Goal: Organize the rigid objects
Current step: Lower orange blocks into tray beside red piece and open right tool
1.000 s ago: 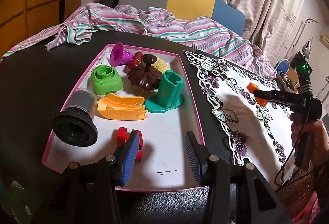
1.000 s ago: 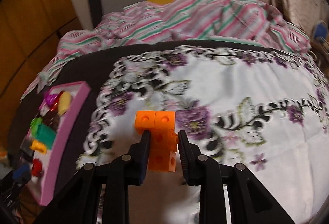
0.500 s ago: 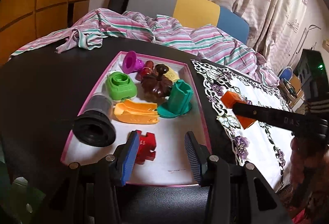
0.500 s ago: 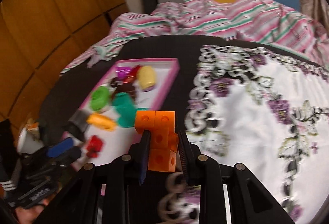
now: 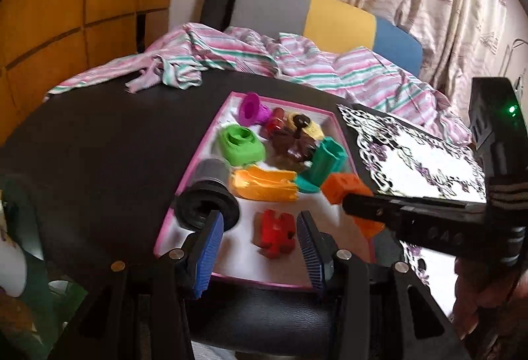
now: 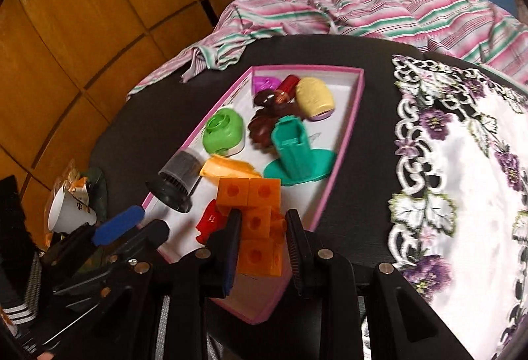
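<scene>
A pink-rimmed white tray point(image 5: 198, 155) point(image 6: 307, 68) on the black table holds several toys: a green round piece point(image 5: 241, 145), a teal holder point(image 5: 325, 162), a yellow-orange piece point(image 5: 264, 183), a grey-black filter point(image 5: 208, 195) and a red puzzle piece point(image 5: 275, 233). My right gripper point(image 6: 262, 224) point(image 5: 359, 204) is shut on a cluster of orange blocks point(image 6: 254, 195) point(image 5: 343, 191) and hangs over the tray's near right part. My left gripper point(image 5: 260, 237) stands open above the tray's near edge. The red piece lies on the tray beyond its blue pads point(image 6: 117, 224).
A white embroidered cloth point(image 6: 462, 195) covers the table right of the tray. A striped pink and green cloth point(image 5: 264, 59) lies at the far edge before a grey, yellow and blue chair back point(image 5: 330, 19). A paper cup point(image 6: 69, 211) sits at the left, near wood panelling.
My right gripper has carried the orange blocks leftward, from above the embroidered cloth to above the tray. My left gripper has drifted slightly, staying open.
</scene>
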A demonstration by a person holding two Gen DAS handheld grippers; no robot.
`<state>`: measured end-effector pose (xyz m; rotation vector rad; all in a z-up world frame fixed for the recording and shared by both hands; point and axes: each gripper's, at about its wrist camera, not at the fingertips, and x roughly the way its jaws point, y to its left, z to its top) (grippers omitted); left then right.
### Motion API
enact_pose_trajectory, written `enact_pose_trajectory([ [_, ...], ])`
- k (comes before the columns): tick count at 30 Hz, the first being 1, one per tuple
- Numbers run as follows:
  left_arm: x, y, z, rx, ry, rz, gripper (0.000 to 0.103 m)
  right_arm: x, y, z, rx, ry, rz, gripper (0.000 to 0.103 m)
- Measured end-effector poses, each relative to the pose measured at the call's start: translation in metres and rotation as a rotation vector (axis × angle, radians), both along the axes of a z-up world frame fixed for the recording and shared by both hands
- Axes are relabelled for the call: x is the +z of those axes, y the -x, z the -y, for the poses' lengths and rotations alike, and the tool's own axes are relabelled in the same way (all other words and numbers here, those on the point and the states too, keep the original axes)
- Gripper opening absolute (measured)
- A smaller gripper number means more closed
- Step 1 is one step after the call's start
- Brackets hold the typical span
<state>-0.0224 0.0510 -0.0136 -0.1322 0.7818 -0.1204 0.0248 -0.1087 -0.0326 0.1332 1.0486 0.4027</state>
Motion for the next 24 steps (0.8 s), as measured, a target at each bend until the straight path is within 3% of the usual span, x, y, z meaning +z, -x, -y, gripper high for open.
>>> enact_pose_trajectory([
  [8, 0.009, 0.000, -0.001, 0.085, -0.131, 0.000, 0.047, -0.022, -0.013, -0.021, -0.015, 0.078, -0.034, 0.027],
  [15, 0.014, 0.002, -0.003, 0.120, -0.163, -0.002, 0.047, -0.025, -0.011, -0.021, -0.064, 0.139, -0.024, 0.029],
  [18, 0.015, 0.001, -0.003, 0.142, -0.179, -0.006, 0.047, -0.012, 0.000, -0.020, -0.080, 0.165, 0.037, 0.046],
  [21, 0.016, 0.001, -0.002, 0.163, -0.211, -0.017, 0.047, 0.000, 0.007, -0.014, -0.094, 0.128, 0.054, 0.050],
  [24, 0.016, 0.000, 0.000, 0.157, -0.219, -0.034, 0.047, 0.009, 0.013, -0.012, -0.106, 0.133, 0.074, 0.065],
])
